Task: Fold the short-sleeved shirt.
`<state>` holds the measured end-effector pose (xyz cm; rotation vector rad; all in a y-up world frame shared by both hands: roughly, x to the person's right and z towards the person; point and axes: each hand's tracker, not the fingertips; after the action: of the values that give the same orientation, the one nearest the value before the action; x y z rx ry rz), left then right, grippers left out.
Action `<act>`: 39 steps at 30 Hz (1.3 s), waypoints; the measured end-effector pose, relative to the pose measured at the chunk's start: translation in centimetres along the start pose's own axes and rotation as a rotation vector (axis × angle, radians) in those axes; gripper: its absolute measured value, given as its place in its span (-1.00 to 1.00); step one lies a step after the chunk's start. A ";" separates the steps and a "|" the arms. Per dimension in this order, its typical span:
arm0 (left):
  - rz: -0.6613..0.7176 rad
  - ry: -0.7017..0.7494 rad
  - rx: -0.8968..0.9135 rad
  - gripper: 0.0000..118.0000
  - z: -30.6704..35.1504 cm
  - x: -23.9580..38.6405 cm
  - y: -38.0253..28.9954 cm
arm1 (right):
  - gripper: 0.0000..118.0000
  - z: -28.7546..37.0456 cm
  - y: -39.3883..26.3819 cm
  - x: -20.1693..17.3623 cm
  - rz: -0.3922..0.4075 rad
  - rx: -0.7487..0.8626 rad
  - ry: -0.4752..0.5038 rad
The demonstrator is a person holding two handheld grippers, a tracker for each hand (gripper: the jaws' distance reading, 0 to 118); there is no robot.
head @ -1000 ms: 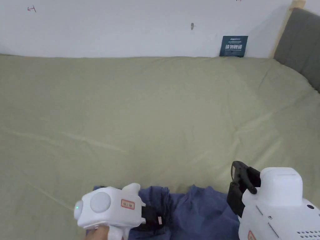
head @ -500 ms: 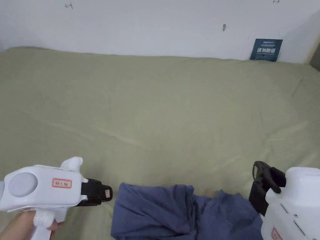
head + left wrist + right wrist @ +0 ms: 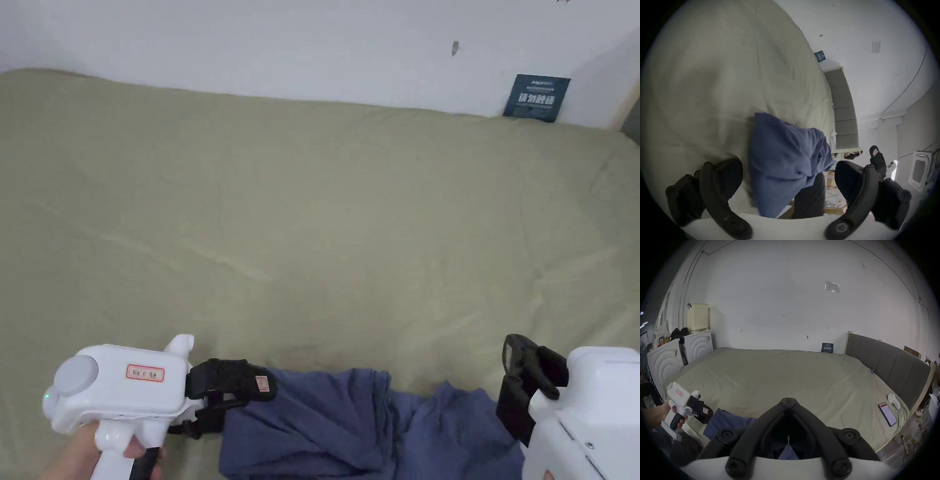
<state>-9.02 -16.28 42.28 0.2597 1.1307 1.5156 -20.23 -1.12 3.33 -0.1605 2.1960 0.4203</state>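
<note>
A: What has changed with the left hand-held gripper [image 3: 247, 390]?

B: Half a second ago it was off to the left, clear of the shirt [image 3: 350, 425]; now it sits at the shirt's left edge; its jaws are spread wide, and in the left gripper view the blue cloth lies ahead of the gap between them, not yet pinched.

A: And the right hand-held gripper [image 3: 522, 381]?

B: It has barely moved; it is at the shirt's right edge; in the right gripper view its jaw tips meet, so it is closed, and I see no cloth caught between the tips.

A: So where does that leave the fold?

B: Early, I judge; the shirt is a crumpled heap at the near edge of the bed [image 3: 312, 219], partly hanging over it; the left side looks ready to grab a corner so the cloth can be spread out.

A: The surface?

B: An olive-green sheet, soft, lightly creased, broad and bare beyond the shirt.

A: The room?

B: A white wall [image 3: 281, 44] with a small blue sign [image 3: 536, 97] leaning on it; a grey padded headboard [image 3: 886, 363] to the right; a phone [image 3: 887, 414] lies near it; white cabinets [image 3: 698, 344] stand on the left.
</note>
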 end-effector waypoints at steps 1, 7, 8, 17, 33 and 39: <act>0.013 -0.043 0.008 0.94 -0.2 -1.1 0.6 | -0.99 0.0 0.0 0.0 0.002 -0.005 -0.002; 0.000 0.105 -0.004 -0.81 -2.7 -1.1 0.7 | -0.99 0.0 -0.1 0.2 0.005 -0.014 -0.009; 0.044 0.053 -0.029 -0.81 -2.6 -1.2 0.7 | -0.99 0.1 0.0 0.3 0.004 -0.012 -0.009; 0.013 0.177 0.232 -0.81 7.8 0.7 0.0 | -0.99 1.2 1.4 0.5 -0.005 0.053 0.012; -0.247 0.586 0.191 -0.81 8.9 13.9 -1.6 | -0.99 2.9 2.1 0.8 -0.033 0.130 0.042; -0.314 0.617 0.090 -0.81 0.6 17.2 -2.2 | -0.99 3.0 1.6 2.1 -0.056 0.127 0.029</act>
<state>-12.48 -1.53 33.79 -0.3406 1.6376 1.2914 -19.68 1.48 0.32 -0.1594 2.2332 0.2476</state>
